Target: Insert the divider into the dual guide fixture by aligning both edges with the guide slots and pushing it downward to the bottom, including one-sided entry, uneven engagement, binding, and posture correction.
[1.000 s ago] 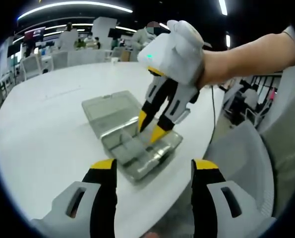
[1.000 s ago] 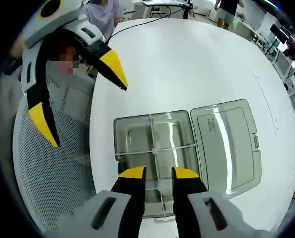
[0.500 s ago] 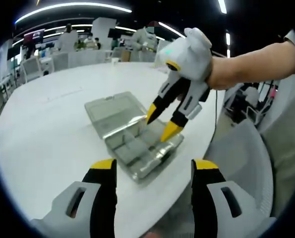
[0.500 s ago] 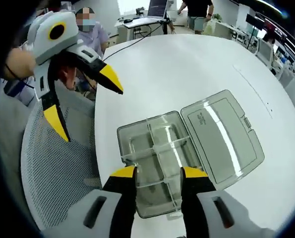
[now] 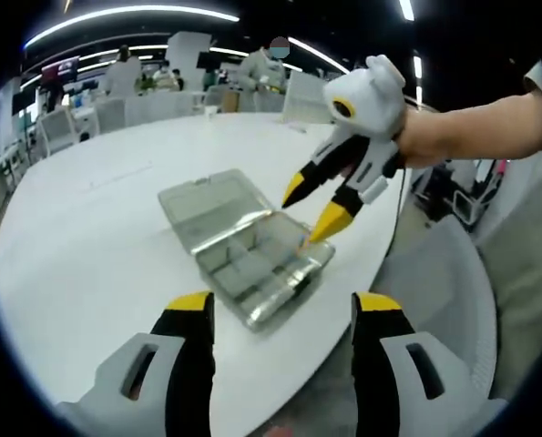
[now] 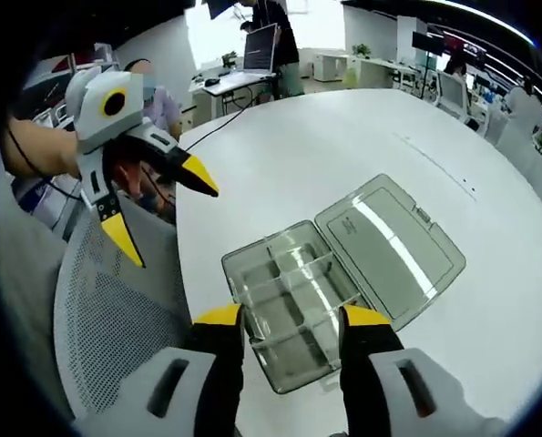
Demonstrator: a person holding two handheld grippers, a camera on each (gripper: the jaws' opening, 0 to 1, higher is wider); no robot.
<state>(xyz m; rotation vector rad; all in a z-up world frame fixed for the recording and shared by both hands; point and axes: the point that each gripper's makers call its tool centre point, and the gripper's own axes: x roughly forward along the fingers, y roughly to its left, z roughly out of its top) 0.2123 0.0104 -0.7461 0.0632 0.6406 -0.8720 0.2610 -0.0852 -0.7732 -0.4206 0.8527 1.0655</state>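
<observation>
A clear plastic box (image 5: 252, 259) (image 6: 293, 305) lies on the white table near its edge, with its lid (image 5: 202, 202) (image 6: 389, 246) folded flat beside it. Thin clear dividers (image 6: 293, 278) stand inside the tray and split it into compartments. My right gripper (image 6: 291, 317) (image 5: 311, 208) hangs open above the box, nothing between its yellow tips. My left gripper (image 5: 284, 305) (image 6: 161, 211) is open too and empty, held off the table's edge, well apart from the box.
The round white table (image 5: 88, 237) (image 6: 343, 146) stretches beyond the box. A grey mesh chair (image 6: 107, 328) stands below the table edge by the left gripper. A person's arm (image 5: 480, 127) holds the right gripper. More desks, chairs and people stand further back.
My right gripper has opened wider and risen away from the box, which now looks smaller in its view. The left gripper stays open in about the same place.
</observation>
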